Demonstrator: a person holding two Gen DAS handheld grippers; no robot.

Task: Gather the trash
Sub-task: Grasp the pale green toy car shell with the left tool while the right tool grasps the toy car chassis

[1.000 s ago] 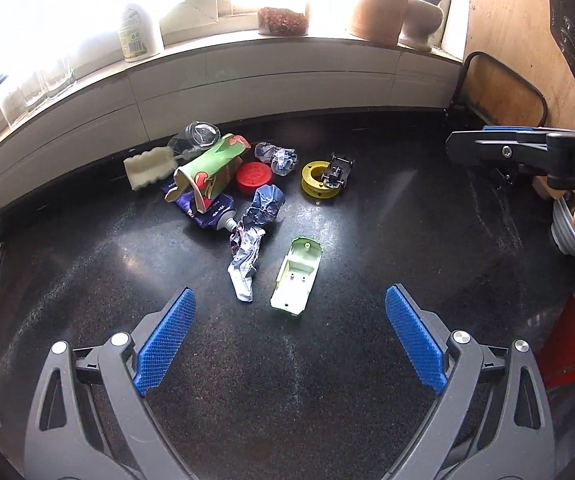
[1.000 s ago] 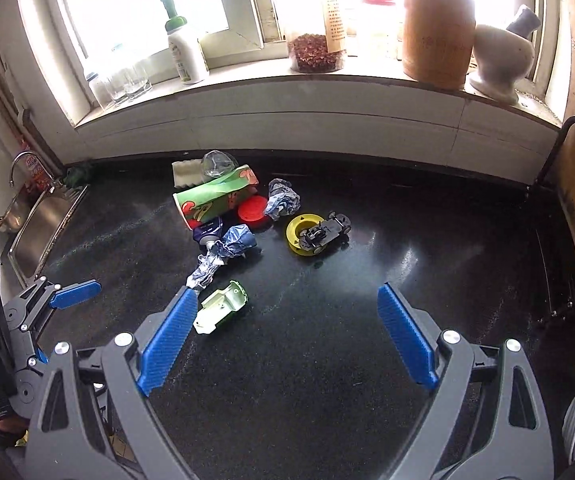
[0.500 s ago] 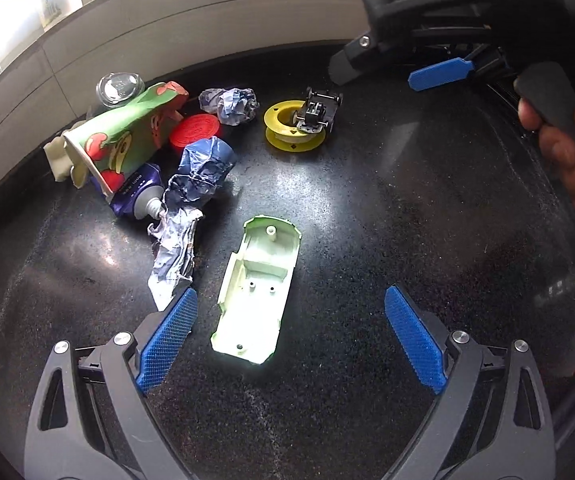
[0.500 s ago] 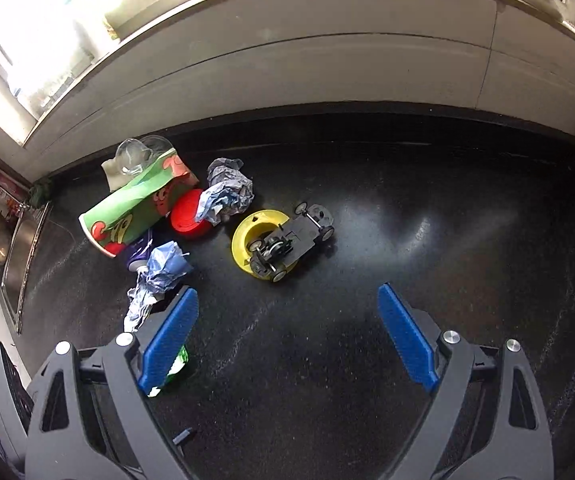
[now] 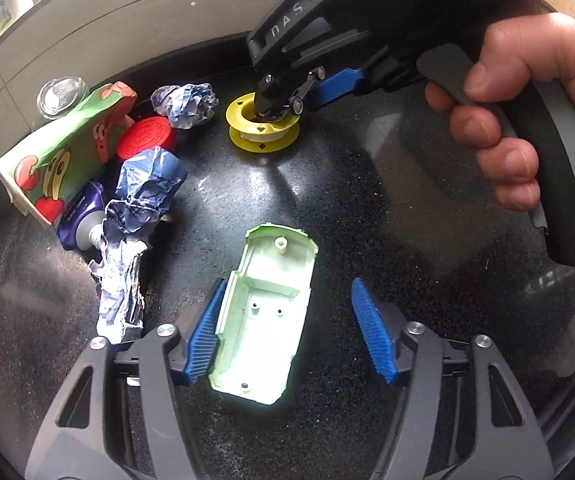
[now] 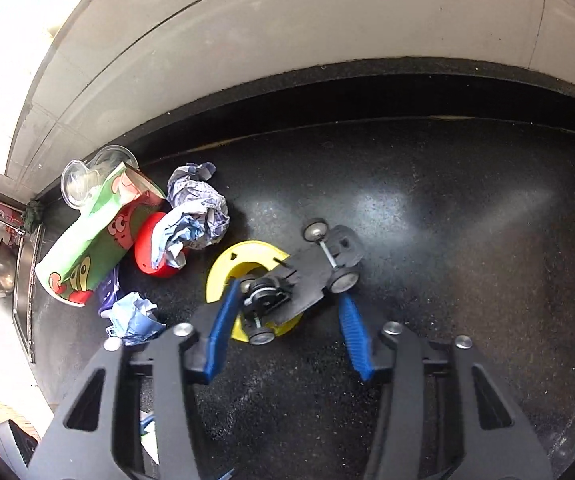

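I see a pale green toy car shell (image 5: 263,320) lying hollow-side up nearest me; farther off, a black toy chassis (image 6: 303,276) rests across a yellow spool (image 6: 243,268).

Left claw (image 5: 283,330) closing around pale green shell (image 5: 265,316), left pad touching, right pad apart

Two black hand-held grippers with blue ribbed pads

The left gripper (image 5: 283,328) and right gripper (image 6: 287,332) share black skeletal arms, silver screw heads and ridged blue pads; the right one's body has white lettering and a grey trigger, gripped by a bare hand (image 5: 503,120).
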